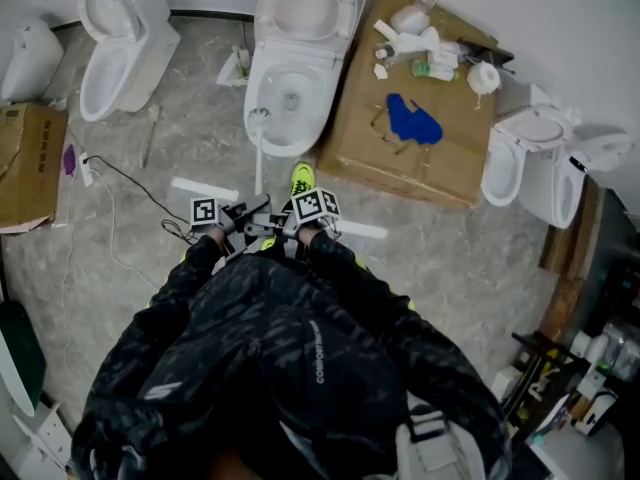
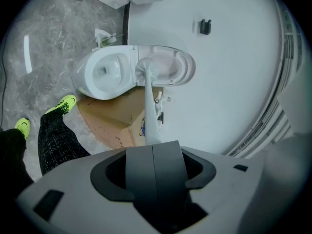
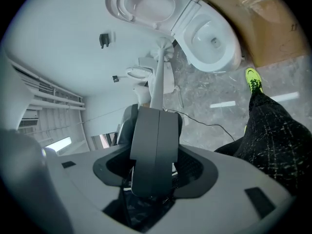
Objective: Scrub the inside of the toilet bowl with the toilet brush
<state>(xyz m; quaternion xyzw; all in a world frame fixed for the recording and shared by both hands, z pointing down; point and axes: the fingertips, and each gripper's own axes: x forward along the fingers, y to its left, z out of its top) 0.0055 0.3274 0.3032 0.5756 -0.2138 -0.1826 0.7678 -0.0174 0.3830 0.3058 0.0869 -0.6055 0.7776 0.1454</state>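
Left rim of toilet bowl: toilet brush; right: cardboard.

Left hand-held gripper, right hand-held gripper hold toilet brush; head at toilet bowl rim.

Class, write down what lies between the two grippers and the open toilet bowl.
In the head view, the handle of the toilet brush bridges that stretch above grey floor, a yellow shoe beside it.
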